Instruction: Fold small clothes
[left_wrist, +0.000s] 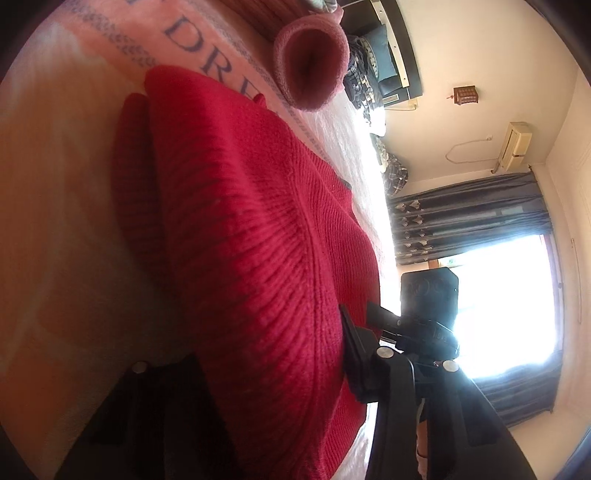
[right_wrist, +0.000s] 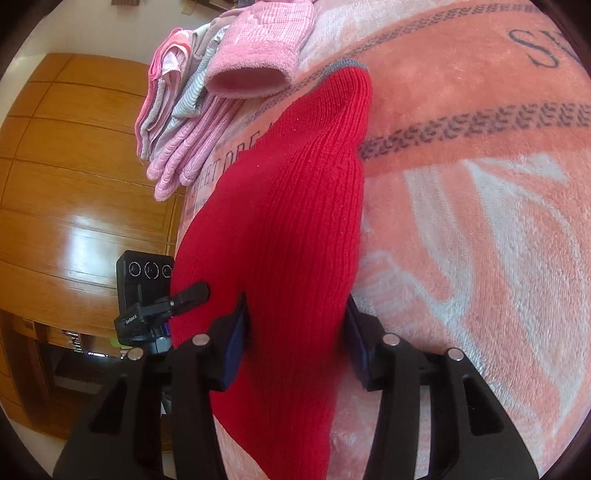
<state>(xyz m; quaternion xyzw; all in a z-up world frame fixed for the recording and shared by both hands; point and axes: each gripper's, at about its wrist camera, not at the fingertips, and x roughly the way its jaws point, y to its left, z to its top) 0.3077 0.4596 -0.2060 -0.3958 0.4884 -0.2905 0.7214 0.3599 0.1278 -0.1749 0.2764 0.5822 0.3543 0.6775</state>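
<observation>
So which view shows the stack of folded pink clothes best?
The right wrist view: the stack of folded pink clothes shows its layered edges beside the red knit garment. The left wrist view shows only one rolled pink cuff.

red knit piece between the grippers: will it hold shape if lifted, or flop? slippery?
Likely floppy: the red knit garment drapes and bulges between the right gripper pads rather than lying flat. Probably not slippery, since the ribbed knit should catch on the plush blanket. It looks thick, so folds may spring open.
</observation>
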